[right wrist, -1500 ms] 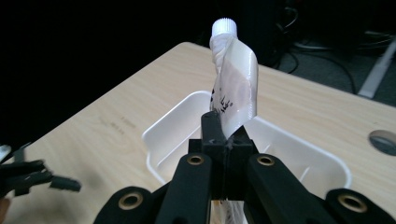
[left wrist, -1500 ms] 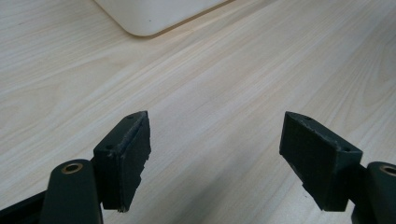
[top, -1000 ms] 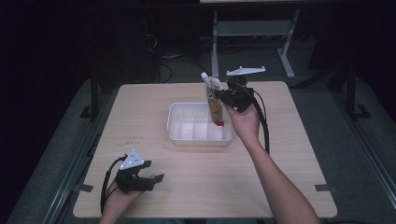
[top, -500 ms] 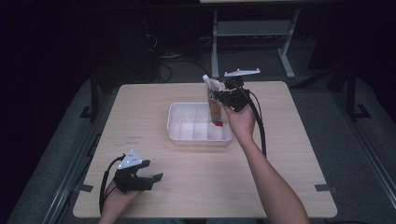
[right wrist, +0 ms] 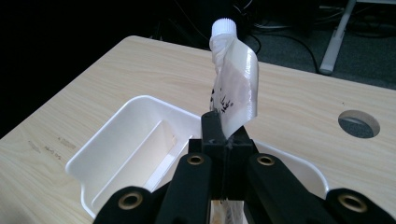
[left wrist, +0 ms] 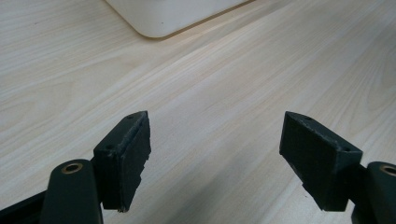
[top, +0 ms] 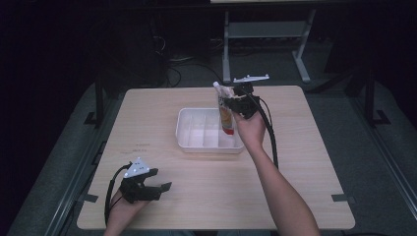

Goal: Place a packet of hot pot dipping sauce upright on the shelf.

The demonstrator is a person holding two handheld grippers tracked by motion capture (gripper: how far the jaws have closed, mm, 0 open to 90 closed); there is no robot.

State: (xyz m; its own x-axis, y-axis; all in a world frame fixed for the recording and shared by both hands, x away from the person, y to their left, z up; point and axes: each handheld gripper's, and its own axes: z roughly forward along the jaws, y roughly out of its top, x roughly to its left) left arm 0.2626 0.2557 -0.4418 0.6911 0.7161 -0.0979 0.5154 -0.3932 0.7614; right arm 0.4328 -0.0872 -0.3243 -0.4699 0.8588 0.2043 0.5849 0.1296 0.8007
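The right gripper (top: 231,102), clamped on the pouch (top: 224,112), has dipped toward the tray (top: 196,145) under it, so the drop's close.

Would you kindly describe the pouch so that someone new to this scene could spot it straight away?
Start at the wooden table and find the white divided tray near its middle. Over the tray's right end, the right gripper is shut on a soft pouch, held upright. It is the only thing there with a white screw cap on top and a red and orange lower part.

Tool (left wrist: 217,161) jaws apart, wooden table (left wrist: 224,88), tray corner (left wrist: 173,14)
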